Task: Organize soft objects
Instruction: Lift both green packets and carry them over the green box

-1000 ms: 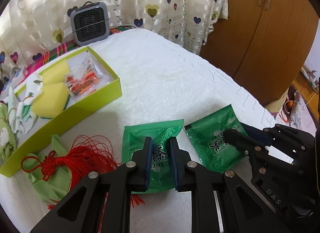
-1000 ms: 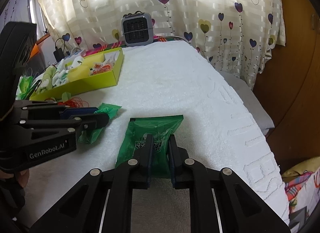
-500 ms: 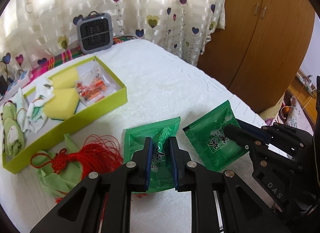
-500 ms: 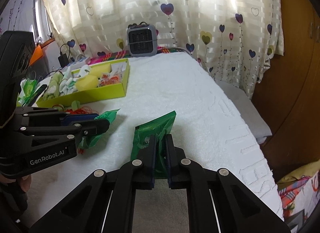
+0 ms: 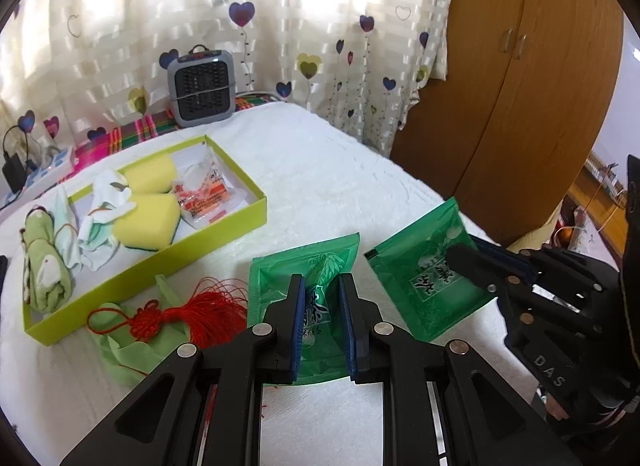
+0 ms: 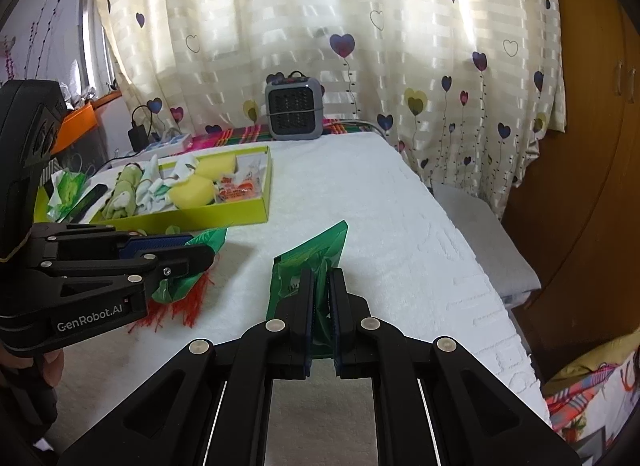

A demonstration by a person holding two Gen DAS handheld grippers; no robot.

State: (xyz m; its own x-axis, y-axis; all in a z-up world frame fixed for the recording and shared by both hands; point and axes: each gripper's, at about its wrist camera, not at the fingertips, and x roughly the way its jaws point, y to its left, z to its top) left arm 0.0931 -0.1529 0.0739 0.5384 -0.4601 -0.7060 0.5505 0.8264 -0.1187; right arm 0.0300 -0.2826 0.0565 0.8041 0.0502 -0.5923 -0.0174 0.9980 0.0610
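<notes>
White-towelled bed (image 5: 320,169), heart curtains behind. Left gripper (image 5: 322,322) and right gripper (image 6: 320,306) each pinch a green foil tea sachet (image 5: 316,286) (image 6: 316,262), lower centre. Step: lifting. Next, likely: lime cardboard tray (image 5: 224,225), upper left.

My left wrist camera looks steeply down its fingers at the white bedcover (image 5: 320,169), close in. My right one sits shallower. Both share the yellow-green box (image 5: 224,229) at ten o'clock and heater (image 6: 294,109) at twelve.
</notes>
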